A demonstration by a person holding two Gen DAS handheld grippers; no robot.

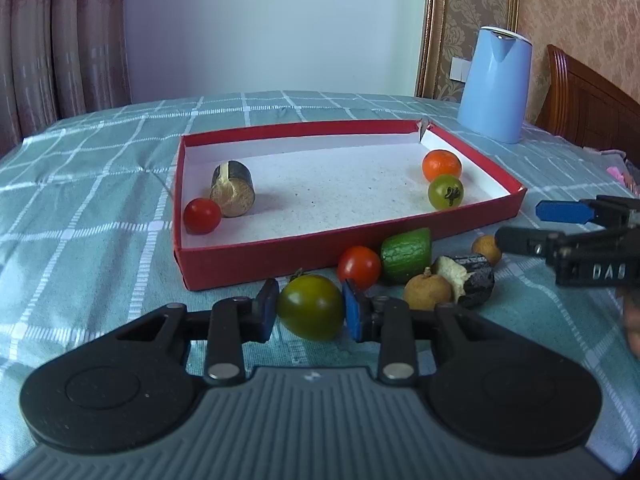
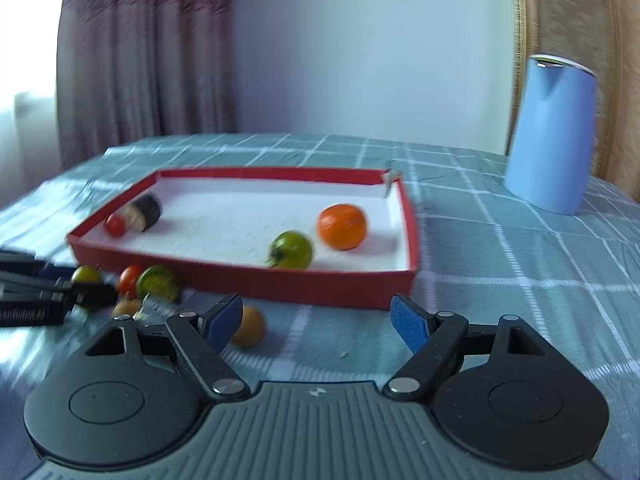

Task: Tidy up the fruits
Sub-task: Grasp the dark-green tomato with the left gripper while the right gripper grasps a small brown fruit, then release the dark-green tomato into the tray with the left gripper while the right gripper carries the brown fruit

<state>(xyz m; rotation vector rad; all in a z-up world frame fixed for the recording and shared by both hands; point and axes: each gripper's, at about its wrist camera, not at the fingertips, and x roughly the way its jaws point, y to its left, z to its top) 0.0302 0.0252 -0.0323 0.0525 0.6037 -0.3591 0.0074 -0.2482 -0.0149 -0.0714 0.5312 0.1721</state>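
My left gripper (image 1: 310, 310) is shut on a green tomato (image 1: 311, 306) just in front of the red box (image 1: 256, 258). The box holds a red cherry tomato (image 1: 202, 216), a dark cut piece (image 1: 233, 194), an orange (image 1: 441, 165) and another green tomato (image 1: 445, 192). On the cloth lie a red tomato (image 1: 359, 267), a cucumber piece (image 1: 406, 255), two brown longans (image 1: 427, 292) and a dark cut piece (image 1: 472, 282). My right gripper (image 2: 316, 322) is open and empty, with a longan (image 2: 249, 326) by its left finger; it also shows in the left wrist view (image 1: 532, 224).
A blue kettle (image 1: 496, 84) stands at the back right of the checked green cloth (image 1: 100, 200). A wooden headboard (image 1: 592, 100) is at the far right, curtains at the left.
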